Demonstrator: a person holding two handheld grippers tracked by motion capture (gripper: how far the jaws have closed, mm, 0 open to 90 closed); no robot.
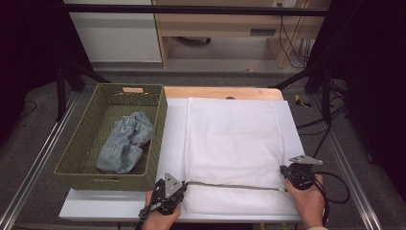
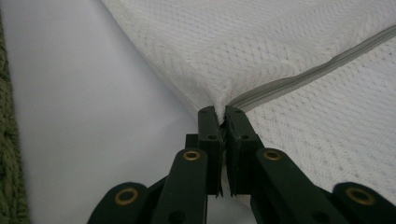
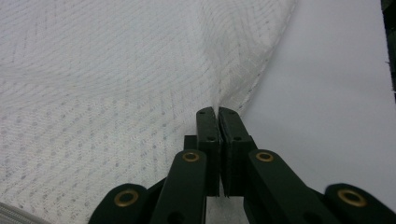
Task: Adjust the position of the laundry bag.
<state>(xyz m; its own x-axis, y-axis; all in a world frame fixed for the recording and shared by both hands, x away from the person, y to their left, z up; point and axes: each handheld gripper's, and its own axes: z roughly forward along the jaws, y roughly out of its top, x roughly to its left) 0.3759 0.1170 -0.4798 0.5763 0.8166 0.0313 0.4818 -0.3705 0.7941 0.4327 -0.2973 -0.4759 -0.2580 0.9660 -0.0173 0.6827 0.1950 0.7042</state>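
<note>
Both hands sit at six o'clock: left gripper (image 1: 168, 188) clamped on the mesh bag (image 1: 233, 143) at its zipper (image 1: 234, 185) end, right gripper (image 1: 296, 173) pinching the opposite edge. Bag's flat on the table (image 1: 174, 124), light and floppy; the edges look best for gripping.

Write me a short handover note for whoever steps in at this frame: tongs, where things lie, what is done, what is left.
Left tongs: shut on the white mesh laundry bag at the left end of its grey zipper.
Right tongs: shut on the bag's right edge, near the zipper's other end.
The bag lies flat on the white table mat. A pair of jeans lies crumpled in the green woven basket to its left.
Done: both ends of the bag gripped.
Left, probably: open the zipper, move the jeans into the bag, close it.
</note>
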